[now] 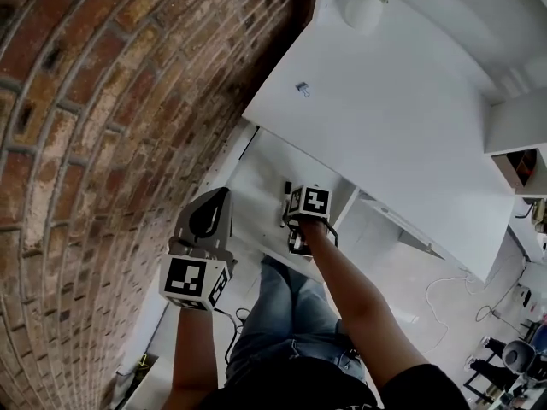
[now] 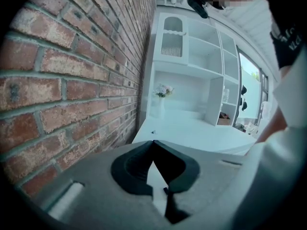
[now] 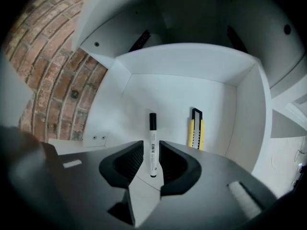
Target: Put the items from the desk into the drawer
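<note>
The white drawer [image 3: 177,95] stands pulled out under the white desk [image 1: 385,126]. A white marker with a black cap [image 3: 153,145] lies on its floor, and a yellow and black utility knife [image 3: 196,134] lies to its right. My right gripper [image 3: 151,146] points steeply down into the drawer; its jaws flank the marker with a thin gap on each side, so it is open. My left gripper [image 2: 153,143] hovers beside the brick wall, jaws shut on nothing. A small item [image 1: 302,89] lies on the desk.
A brick wall [image 1: 102,143] runs along the left of the desk and drawer. A white vase with flowers [image 2: 162,97] stands at the desk's back, and a white shelf unit [image 2: 192,47] rises behind it. Cables lie on the floor [image 1: 444,297] at right.
</note>
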Motion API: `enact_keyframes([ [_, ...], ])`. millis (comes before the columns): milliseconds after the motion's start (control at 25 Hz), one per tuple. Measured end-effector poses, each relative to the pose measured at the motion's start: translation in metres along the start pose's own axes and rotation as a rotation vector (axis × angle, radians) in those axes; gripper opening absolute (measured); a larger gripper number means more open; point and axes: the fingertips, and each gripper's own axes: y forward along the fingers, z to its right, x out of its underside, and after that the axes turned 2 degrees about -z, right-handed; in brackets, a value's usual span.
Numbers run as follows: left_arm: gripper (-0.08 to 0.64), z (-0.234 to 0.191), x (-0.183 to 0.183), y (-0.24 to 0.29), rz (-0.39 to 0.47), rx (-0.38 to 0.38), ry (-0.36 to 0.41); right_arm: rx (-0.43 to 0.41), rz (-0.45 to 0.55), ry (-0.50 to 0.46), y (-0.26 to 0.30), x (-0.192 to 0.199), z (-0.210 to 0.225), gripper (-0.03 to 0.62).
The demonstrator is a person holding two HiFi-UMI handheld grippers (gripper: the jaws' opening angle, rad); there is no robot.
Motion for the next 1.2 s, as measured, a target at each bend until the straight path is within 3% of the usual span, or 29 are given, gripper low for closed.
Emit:
enact_keyframes([
  [760, 0.002, -0.008, -0.098, -0.045, 0.217, -0.07, 0.002, -0.073, 0.183, -0.165, -0.141, -0.019, -0.052, 0.117],
  [1200, 0.002, -0.004, -0.094, -0.048, 0.212, -0.096, -0.019, -0.204, 0.395, -0.196, -0.207, -0.115, -0.084, 0.12],
])
